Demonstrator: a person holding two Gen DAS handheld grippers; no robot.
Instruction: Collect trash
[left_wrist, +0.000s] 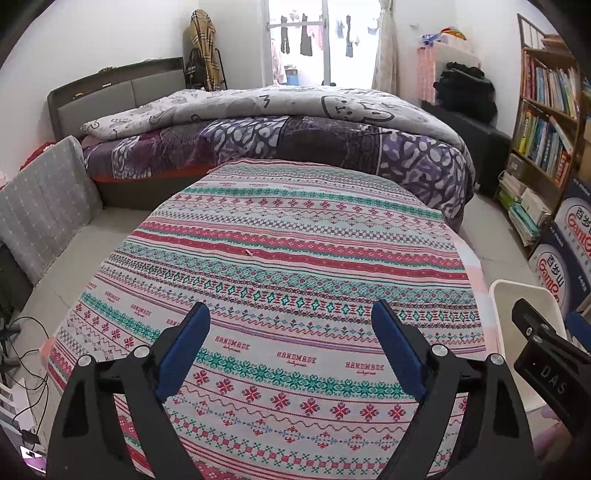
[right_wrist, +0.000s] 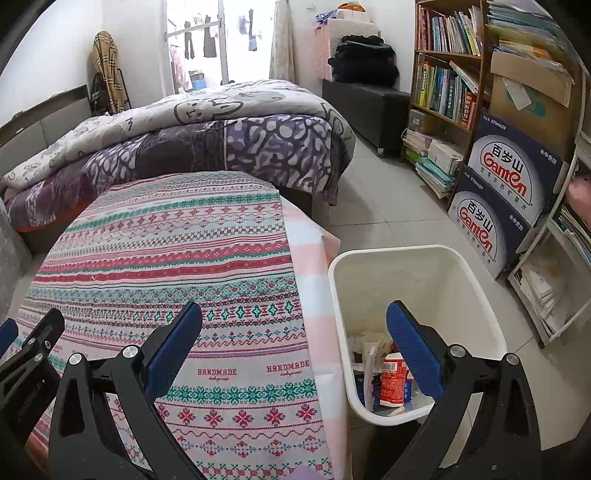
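Note:
A white trash bin (right_wrist: 424, 258) stands on the floor at the right edge of the table. It holds several pieces of trash, among them a red and white bottle (right_wrist: 392, 378) and crumpled white wrappers (right_wrist: 365, 347). My right gripper (right_wrist: 295, 332) is open and empty, over the gap between the table edge and the bin. My left gripper (left_wrist: 291, 332) is open and empty above the patterned tablecloth (left_wrist: 288, 236). The bin's rim (left_wrist: 517, 295) shows at the right of the left wrist view, with the right gripper's body (left_wrist: 546, 358) over it. I see no trash on the cloth.
A bed with a purple and grey quilt (left_wrist: 295, 140) stands behind the table. A bookshelf (right_wrist: 447, 81) and blue water cartons (right_wrist: 509, 184) line the right wall. A grey cushion (left_wrist: 44, 199) and cables (left_wrist: 22, 354) lie to the left. Tiled floor (right_wrist: 388, 206) lies right of the bed.

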